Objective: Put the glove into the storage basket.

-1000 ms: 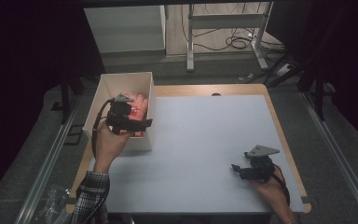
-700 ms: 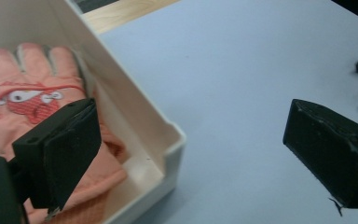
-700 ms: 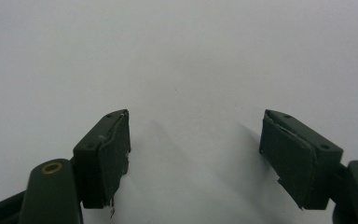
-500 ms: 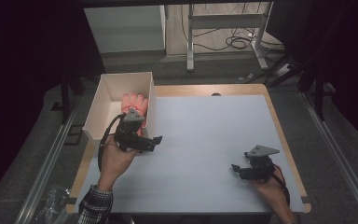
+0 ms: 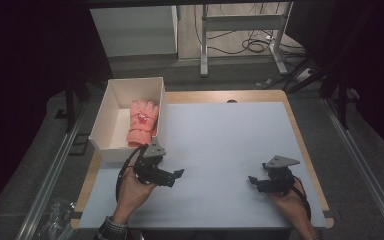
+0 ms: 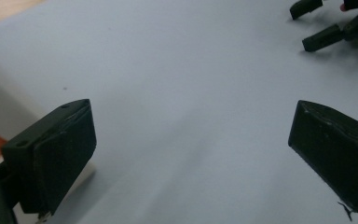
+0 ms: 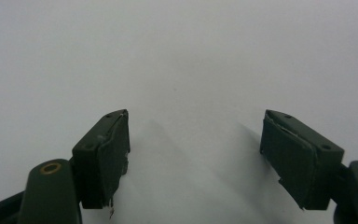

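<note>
**Glove dropped in the box, left tool backs off**

Dark room, cables on the floor beyond, and a pale blue table (image 5: 230, 150) lit in the middle of it. One landmark serves: the white box (image 5: 111, 120) at the table's far left edge. Inside it lies the pink glove (image 5: 142, 122), fingers pointing away from the person, resting against the wall nearest the table's middle.

A second ago the left tool (image 5: 176, 175) was over the box, right on the glove. Now it has pulled back out and sits just in front of the box's near corner, over bare table, jaws wide apart and holding nothing. To my eye the glove is delivered and the job is at or near its end.

Left hand (image 5: 132, 192) grips its tool from below, forearm angled in, jaws pointing away from the box towards the other tool. The right tool (image 5: 252, 180) rests well away from the box, low over the table, unmoved, jaws spread, empty, pointing back towards the box side.
</note>
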### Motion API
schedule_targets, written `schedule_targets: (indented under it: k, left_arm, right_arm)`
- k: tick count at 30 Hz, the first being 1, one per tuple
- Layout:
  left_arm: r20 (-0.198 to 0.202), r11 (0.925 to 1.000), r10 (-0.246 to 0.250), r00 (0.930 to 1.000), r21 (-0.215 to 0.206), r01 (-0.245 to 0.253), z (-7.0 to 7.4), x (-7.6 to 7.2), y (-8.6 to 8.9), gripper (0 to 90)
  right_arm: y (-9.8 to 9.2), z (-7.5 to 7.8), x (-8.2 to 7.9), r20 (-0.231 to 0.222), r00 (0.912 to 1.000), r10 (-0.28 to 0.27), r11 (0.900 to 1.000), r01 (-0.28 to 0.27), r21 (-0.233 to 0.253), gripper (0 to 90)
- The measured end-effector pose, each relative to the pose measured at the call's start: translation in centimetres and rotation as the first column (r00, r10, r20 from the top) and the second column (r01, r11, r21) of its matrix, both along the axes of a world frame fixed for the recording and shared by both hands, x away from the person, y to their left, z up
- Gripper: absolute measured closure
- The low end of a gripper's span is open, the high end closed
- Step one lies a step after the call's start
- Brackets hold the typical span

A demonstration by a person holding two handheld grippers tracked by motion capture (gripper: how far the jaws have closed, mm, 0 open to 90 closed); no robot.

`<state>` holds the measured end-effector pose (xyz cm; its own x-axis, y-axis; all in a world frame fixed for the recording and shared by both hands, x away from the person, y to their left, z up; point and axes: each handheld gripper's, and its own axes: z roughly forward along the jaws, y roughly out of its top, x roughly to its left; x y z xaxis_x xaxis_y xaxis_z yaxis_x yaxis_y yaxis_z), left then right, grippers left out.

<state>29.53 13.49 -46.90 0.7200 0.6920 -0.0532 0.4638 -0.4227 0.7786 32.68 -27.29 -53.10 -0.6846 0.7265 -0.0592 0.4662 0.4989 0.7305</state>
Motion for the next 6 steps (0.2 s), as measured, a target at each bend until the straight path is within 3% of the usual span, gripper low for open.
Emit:
schedule_targets:
  k: [3,6]
  left_arm:
    - [-0.011,1.0000,-0.003,0.9999,0.005,0.003,-1.4,0.0,-0.4,0.4]
    - [-0.012,0.9999,-0.005,0.9999,0.010,0.005,-2.0,0.0,-0.6,0.1]
  right_arm:
    - [0.0,0.0,0.0,-0.001,1.0000,0.000,1.000,0.000,0.001,24.4]
    - [0.0,0.0,0.0,-0.004,1.0000,0.000,1.000,0.000,0.004,24.4]
